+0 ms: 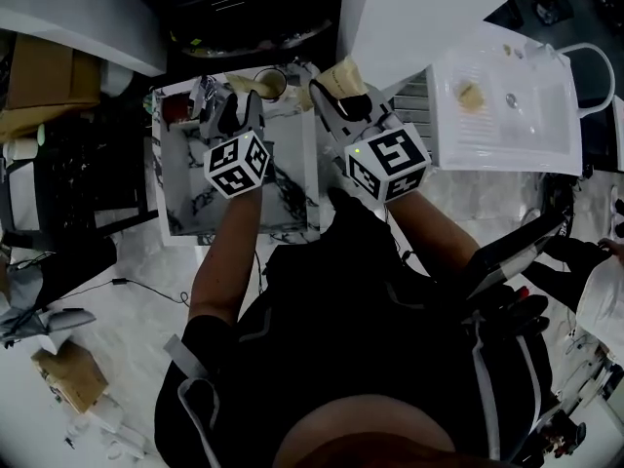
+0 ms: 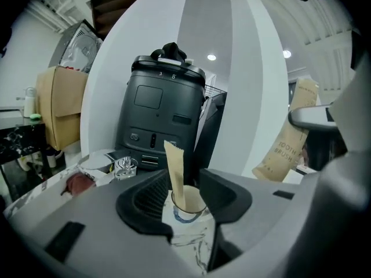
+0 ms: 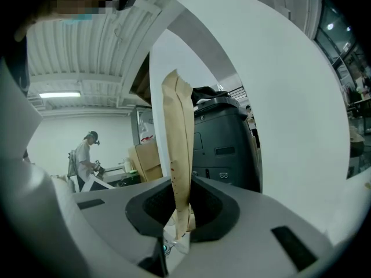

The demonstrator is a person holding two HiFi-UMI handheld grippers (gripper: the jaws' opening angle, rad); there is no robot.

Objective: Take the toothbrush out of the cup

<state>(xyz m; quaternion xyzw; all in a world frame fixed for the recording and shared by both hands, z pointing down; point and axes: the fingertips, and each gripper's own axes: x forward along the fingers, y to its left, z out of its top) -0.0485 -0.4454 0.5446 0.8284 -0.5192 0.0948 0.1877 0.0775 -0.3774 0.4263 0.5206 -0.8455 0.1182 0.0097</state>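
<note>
A white cup stands on the marble-patterned top, and a toothbrush in a brown paper sleeve leans upright in it. My left gripper is open, its jaws wide on either side of the cup and apart from it. In the head view the cup sits just beyond the left gripper. My right gripper is shut on a second paper-sleeved toothbrush, held upright to the right of the cup. That sleeve and the right gripper also show in the head view.
A black machine stands behind the cup, with a small glass piece and a cardboard box to its left. A white moulded basin lies at the right. A person stands far off in the room.
</note>
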